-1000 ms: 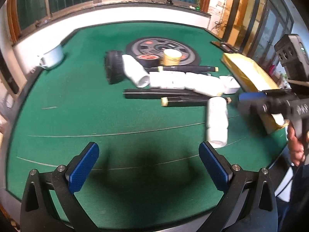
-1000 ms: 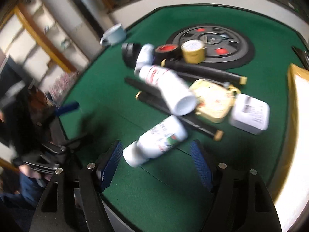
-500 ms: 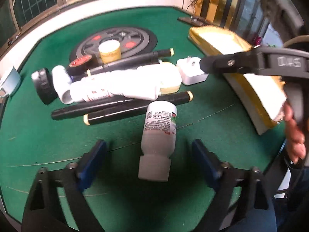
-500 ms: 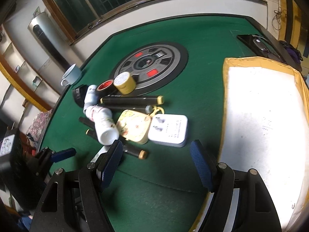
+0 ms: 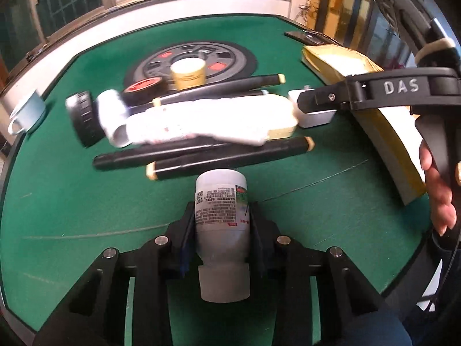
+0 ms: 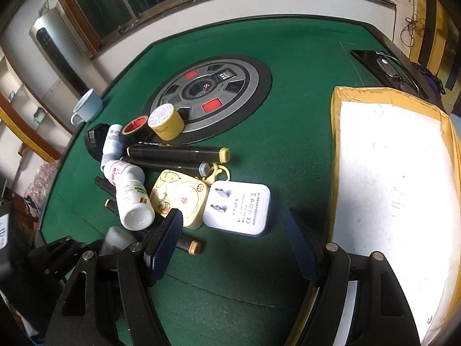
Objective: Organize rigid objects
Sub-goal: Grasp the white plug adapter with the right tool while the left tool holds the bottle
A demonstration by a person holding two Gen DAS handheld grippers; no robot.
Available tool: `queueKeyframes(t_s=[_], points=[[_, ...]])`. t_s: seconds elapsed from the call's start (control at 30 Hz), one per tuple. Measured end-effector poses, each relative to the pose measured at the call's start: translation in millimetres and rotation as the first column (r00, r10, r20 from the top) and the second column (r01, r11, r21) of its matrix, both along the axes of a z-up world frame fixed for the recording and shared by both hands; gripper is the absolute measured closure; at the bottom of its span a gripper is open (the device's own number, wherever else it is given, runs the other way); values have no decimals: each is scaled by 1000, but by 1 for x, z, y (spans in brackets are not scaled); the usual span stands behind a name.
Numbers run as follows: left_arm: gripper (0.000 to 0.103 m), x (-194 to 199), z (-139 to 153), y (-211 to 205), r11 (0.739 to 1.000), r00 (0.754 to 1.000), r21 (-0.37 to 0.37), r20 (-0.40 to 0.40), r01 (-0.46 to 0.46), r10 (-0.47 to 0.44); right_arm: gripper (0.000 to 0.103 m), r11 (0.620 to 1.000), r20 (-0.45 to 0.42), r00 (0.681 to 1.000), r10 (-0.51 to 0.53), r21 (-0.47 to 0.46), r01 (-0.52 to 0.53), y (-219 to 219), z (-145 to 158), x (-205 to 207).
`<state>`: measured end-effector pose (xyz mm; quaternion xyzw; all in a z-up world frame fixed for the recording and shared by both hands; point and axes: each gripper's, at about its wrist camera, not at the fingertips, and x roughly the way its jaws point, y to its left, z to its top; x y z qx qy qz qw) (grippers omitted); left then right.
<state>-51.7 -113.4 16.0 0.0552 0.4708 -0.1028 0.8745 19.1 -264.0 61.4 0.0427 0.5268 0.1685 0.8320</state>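
White "DAS" lettering on the black right gripper (image 5: pixel 314 102) frame.

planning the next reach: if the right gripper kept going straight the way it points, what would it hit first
Most likely the white plug adapter, lying just ahead between the open fingers of the right gripper. The yellow cartoon case sits close beside its left finger; depth is hard to judge.

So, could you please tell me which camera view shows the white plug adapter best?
The right wrist view. There the white plug adapter lies flat on the green table, both prongs and its printed face in full view, beside the yellow case. In the left wrist view only one blurred corner shows behind the right hand-held gripper's arm.
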Motion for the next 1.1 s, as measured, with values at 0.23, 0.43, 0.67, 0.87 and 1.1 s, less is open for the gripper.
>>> queueKeyframes(t_s=[0.23, 0.43, 0.67, 0.87, 1.1], points=[[70, -2, -1, 1, 1000, 1000, 6, 30, -10, 10, 35, 995, 10, 1000, -7, -103, 8, 13, -12, 8], [70, -2, -1, 0, 1000, 999, 10, 36, -12, 11, 36, 993, 11, 1000, -1, -121, 2, 16, -12, 8], [70, -1, -1, -1, 1000, 999, 18, 41, -9, 8, 39, 993, -5, 1000, 4, -116, -5, 12, -11, 7], [70, 1, -1, -4, 999, 999, 37, 50, -9, 7, 42, 995, -24, 1000, 18, -98, -20, 16, -12, 19], [70, -3, 0, -3, 1000, 999, 27, 44, -7, 6, 56, 998, -56, 998, 16, -52, -19, 9, -10, 14]])
